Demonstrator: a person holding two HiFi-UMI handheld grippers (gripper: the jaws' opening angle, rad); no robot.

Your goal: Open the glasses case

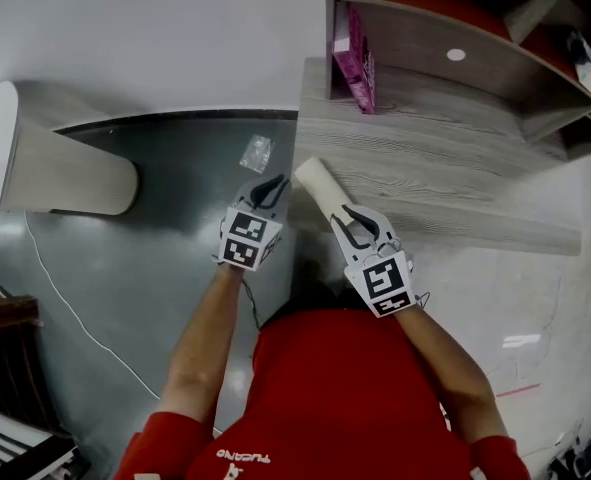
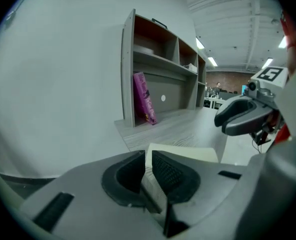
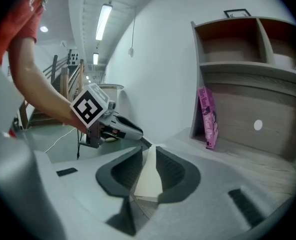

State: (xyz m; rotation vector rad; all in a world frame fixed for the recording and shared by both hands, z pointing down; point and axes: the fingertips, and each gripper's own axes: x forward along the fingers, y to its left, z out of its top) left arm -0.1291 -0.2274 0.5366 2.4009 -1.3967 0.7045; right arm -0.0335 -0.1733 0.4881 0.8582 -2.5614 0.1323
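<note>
Looks like an open-plan office: ceiling strip lights (image 3: 103, 18), distant desks (image 2: 215, 100), a wooden shelf unit (image 2: 158, 69) on a wood-grain table (image 1: 425, 168).

Surface (image 1: 445, 163) open mid and right; pink book (image 1: 354, 58), shelf unit (image 1: 435, 38) block back edge; left tool (image 1: 274, 185), right tool (image 1: 348, 215) crowd front-left corner.

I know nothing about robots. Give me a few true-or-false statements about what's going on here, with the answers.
1. The left gripper grips the cream case. True.
2. The right gripper is empty. False: its jaws are shut on the same case.
3. The pink book lies flat on the floor. False: it stands upright on the wooden desk.
4. The person wears a red shirt. True.
</note>
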